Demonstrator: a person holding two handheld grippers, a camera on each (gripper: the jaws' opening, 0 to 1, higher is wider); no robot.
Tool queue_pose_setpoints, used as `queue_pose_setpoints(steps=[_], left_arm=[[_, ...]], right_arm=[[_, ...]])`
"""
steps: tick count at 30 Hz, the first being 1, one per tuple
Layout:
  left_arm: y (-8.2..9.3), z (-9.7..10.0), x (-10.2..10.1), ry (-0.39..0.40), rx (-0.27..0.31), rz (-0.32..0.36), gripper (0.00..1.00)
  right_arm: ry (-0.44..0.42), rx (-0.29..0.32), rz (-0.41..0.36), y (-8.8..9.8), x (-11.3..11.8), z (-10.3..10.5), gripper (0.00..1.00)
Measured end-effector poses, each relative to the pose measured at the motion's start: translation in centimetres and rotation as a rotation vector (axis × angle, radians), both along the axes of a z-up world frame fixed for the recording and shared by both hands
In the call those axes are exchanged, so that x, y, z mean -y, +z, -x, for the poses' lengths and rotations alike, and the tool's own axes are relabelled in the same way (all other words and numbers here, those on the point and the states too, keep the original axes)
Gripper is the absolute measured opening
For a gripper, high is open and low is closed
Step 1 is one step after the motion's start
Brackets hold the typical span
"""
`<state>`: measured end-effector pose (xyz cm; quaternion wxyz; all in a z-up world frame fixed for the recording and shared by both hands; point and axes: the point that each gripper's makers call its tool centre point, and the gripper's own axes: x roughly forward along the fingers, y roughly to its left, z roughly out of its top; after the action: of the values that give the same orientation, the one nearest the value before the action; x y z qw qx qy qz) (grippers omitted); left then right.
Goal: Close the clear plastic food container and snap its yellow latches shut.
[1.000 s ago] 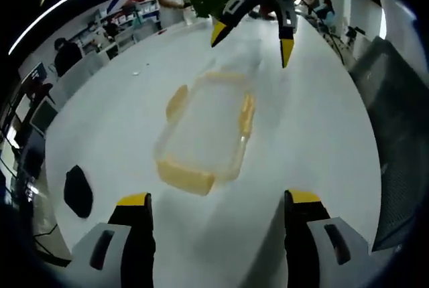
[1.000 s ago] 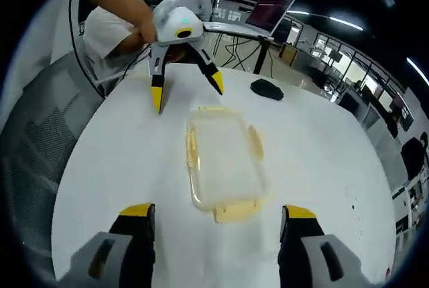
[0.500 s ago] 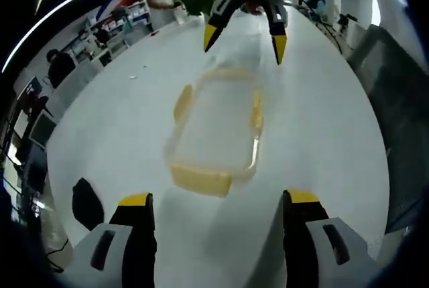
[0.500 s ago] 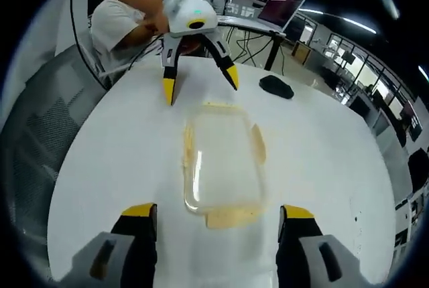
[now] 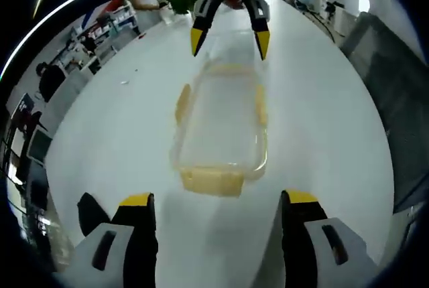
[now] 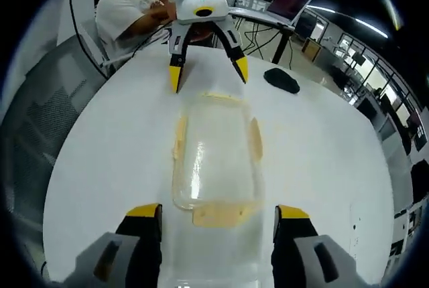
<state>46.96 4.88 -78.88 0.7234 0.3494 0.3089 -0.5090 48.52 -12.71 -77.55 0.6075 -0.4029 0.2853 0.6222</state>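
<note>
Sitting on the round white table [image 5: 100,127], the clear plastic food container with yellow latches [image 5: 220,124] looks light and slippery. Left gripper [image 5: 213,201] and right gripper [image 6: 214,211], spread wide, face its ends. Press each end latch [image 6: 218,214].

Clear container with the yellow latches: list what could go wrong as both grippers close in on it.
The container lies loose on the smooth white table, so pressing one end latch may slide it rather than snap it. The left gripper and right gripper face each other with open jaws at opposite ends, so pushing unevenly could skew or tip the container.
</note>
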Motion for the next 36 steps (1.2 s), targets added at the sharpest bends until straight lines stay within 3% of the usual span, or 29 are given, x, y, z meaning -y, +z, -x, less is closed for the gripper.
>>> queue_pose_setpoints(steps=[3, 17, 29, 36], left_arm=[[-0.1, -0.3, 0.0, -0.002, 0.002, -0.005, 0.74], [-0.2, -1.3, 0.4, -0.034, -0.024, 0.003, 0.69], [-0.3, -1.2, 1.1, -0.087, -0.052, 0.019, 0.54], [-0.4, -1.3, 1.2, -0.095, -0.069, 0.027, 0.47]], right_arm=[[0.024, 0.015, 0.028, -0.3, 0.1, 0.0, 0.67], [0.027, -0.027, 0.087, -1.4, 0.0, -0.2, 0.61], [0.067, -0.046, 0.169, -2.7, 0.6, 0.0, 0.52], [0.059, -0.068, 0.172, -2.7, 0.5, 0.0, 0.51]])
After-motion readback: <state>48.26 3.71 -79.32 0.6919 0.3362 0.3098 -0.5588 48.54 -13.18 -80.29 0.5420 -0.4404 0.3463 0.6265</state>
